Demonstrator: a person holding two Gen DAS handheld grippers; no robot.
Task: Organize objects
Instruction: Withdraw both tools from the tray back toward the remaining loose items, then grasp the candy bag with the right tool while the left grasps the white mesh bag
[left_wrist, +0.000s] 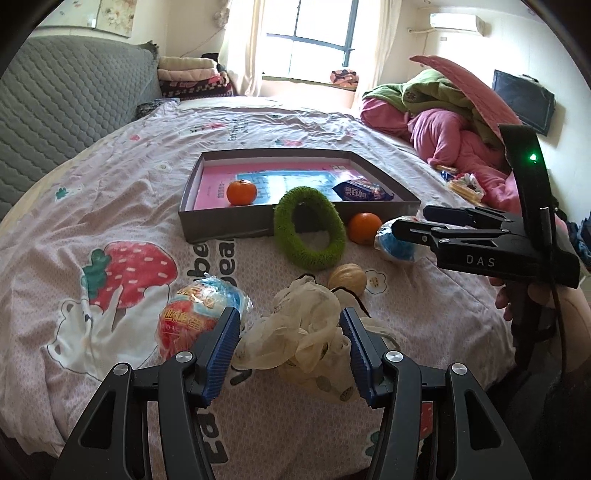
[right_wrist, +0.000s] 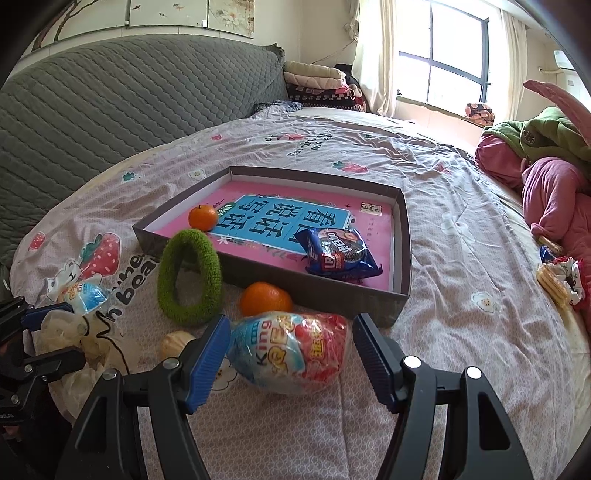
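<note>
Blue-padded, your left gripper (left_wrist: 290, 354) stands apart around the crumpled white plastic bag (left_wrist: 295, 332), while your right gripper (right_wrist: 290, 363) stands apart astride 1 snack packet (right_wrist: 291, 350), with the grey box (right_wrist: 402, 236) just beyond it.

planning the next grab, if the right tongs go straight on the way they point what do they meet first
Most likely the red and blue snack bag, lying between the open right tongs, untouched; the orange lies behind it.
</note>
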